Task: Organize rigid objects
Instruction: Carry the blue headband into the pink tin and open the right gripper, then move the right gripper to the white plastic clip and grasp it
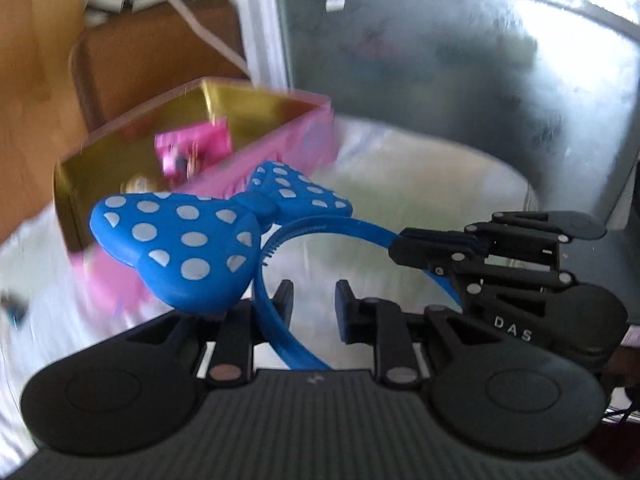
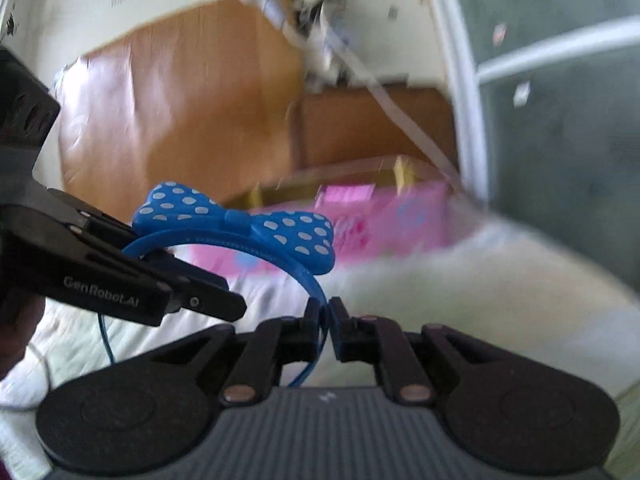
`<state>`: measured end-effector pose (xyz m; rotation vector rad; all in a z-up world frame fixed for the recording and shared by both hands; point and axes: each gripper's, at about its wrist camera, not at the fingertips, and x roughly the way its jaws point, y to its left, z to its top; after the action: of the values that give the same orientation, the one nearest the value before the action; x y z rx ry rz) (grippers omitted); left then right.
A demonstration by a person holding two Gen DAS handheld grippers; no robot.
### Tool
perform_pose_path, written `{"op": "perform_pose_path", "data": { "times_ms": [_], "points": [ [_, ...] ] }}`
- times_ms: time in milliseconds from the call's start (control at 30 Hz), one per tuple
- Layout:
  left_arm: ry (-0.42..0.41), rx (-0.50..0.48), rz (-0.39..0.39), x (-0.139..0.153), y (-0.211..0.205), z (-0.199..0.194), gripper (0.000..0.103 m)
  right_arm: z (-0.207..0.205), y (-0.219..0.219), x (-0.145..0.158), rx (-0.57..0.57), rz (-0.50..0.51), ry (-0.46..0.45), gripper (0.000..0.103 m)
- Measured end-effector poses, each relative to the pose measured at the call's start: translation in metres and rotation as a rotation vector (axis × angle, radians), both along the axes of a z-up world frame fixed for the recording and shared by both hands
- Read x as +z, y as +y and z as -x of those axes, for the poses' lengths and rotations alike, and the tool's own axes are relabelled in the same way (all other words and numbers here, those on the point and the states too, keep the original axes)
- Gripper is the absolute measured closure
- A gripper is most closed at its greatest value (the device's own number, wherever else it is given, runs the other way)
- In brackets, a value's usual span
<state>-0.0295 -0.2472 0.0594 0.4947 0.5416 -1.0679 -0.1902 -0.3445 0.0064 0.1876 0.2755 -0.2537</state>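
A blue headband with a white-dotted bow (image 1: 180, 240) hangs in the air between both grippers; it also shows in the right wrist view (image 2: 240, 224). My right gripper (image 2: 327, 320) is shut on one end of its band and shows from the side in the left wrist view (image 1: 404, 244). My left gripper (image 1: 314, 300) is open, and the band's other end passes between its fingers (image 1: 284, 300) close to the left one. In the right wrist view the left gripper (image 2: 224, 300) reaches in from the left beside the band. A pink box with a gold inside (image 1: 224, 120) stands just behind the bow, with pink items in it.
The box stands on a pale bed cover (image 1: 420, 200). Brown wooden furniture (image 2: 180, 112) and a white-framed frosted glass door (image 1: 440, 60) lie behind. The views are blurred by motion.
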Motion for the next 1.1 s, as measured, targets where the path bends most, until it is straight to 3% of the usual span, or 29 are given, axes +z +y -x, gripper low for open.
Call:
{"op": "perform_pose_path", "data": {
  "times_ms": [133,233,367,433,500,533,600,700,867,1000,1100],
  "points": [
    [-0.119,0.012,0.045,0.030,-0.023,-0.019,0.068,-0.034,-0.021,0.026,-0.027,0.127,-0.096,0.095],
    [-0.083,0.076,0.052,0.041,-0.048,-0.065,0.055,-0.085,-0.044,0.045,-0.018,0.149,-0.096,0.095],
    [-0.039,0.219,0.008,0.038,-0.077,-0.142,0.051,-0.176,-0.077,0.057,0.031,0.111,0.019,0.095],
    [0.036,0.316,-0.056,0.026,-0.090,-0.180,0.038,-0.219,-0.085,0.056,0.046,0.083,0.102,0.094],
    [0.081,0.439,-0.092,0.013,-0.091,-0.208,0.036,-0.239,-0.091,0.053,0.030,0.047,0.137,0.064],
    [0.104,0.483,-0.098,0.010,-0.087,-0.215,0.036,-0.240,-0.094,0.052,0.021,0.018,0.126,0.061],
    [0.155,0.503,-0.068,0.008,-0.068,-0.217,0.036,-0.230,-0.095,0.051,0.031,-0.025,0.086,0.062],
    [0.125,0.468,0.000,0.018,-0.039,-0.197,0.036,-0.205,-0.088,0.049,0.045,-0.052,0.016,0.061],
    [0.109,0.460,0.221,0.030,0.047,-0.157,0.032,-0.172,-0.053,0.055,0.117,-0.074,-0.079,0.061],
    [0.131,0.570,0.305,0.014,0.128,-0.142,0.031,-0.165,-0.006,0.070,0.258,-0.071,-0.131,0.062],
    [0.118,0.733,0.259,-0.010,0.184,-0.146,0.031,-0.181,0.037,0.074,0.393,-0.052,-0.096,0.061]
  ]
}}
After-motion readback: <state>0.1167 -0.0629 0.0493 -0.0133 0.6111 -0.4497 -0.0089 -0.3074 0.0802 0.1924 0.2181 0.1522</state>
